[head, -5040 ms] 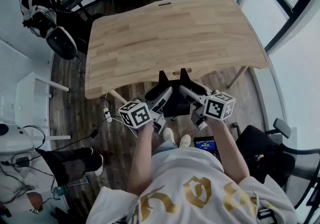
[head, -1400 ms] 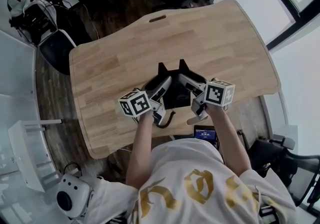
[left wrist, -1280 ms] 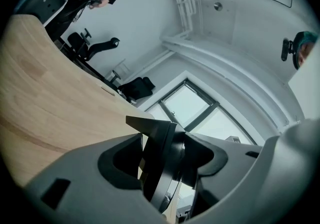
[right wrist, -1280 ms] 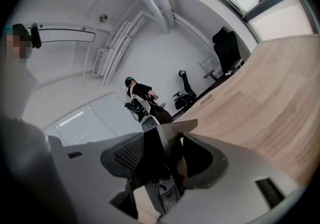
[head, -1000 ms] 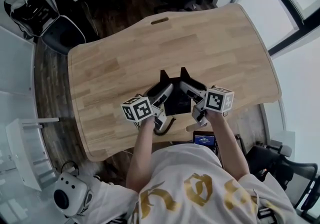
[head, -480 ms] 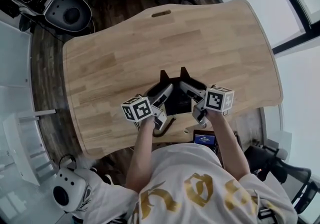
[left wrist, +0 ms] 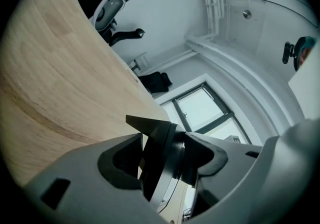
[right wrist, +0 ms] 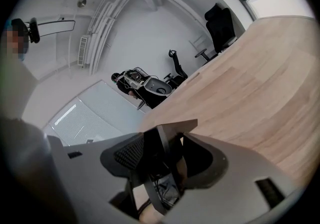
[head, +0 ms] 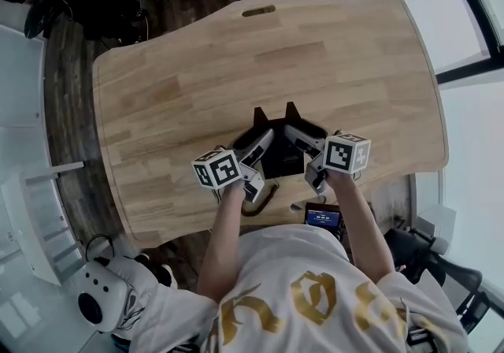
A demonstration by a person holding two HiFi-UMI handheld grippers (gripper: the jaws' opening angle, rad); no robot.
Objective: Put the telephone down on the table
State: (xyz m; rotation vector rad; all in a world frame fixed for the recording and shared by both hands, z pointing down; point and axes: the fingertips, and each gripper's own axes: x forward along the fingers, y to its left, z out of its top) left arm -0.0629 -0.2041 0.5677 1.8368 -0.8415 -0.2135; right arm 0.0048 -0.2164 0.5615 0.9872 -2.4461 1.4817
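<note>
The wooden table (head: 197, 68) fills most of the head view, and its top looks bare apart from what the person carries. The phone (head: 280, 161), a black slab, sits over the middle of the table's near edge, carried between the two grippers; I cannot tell whether its underside touches the wood. Its cord (head: 264, 198) loops down past that near edge. The left gripper (head: 256, 143) clamps the phone's left side and the right gripper (head: 303, 139) its right side: each gripper view shows a black edge of the phone pinched between grey jaws. This looks like the set-down itself. The next move calls for bringing the phone down level, base fully on the wood and clear of the edge, then parting both pairs of jaws together and drawing them off sideways.
</note>
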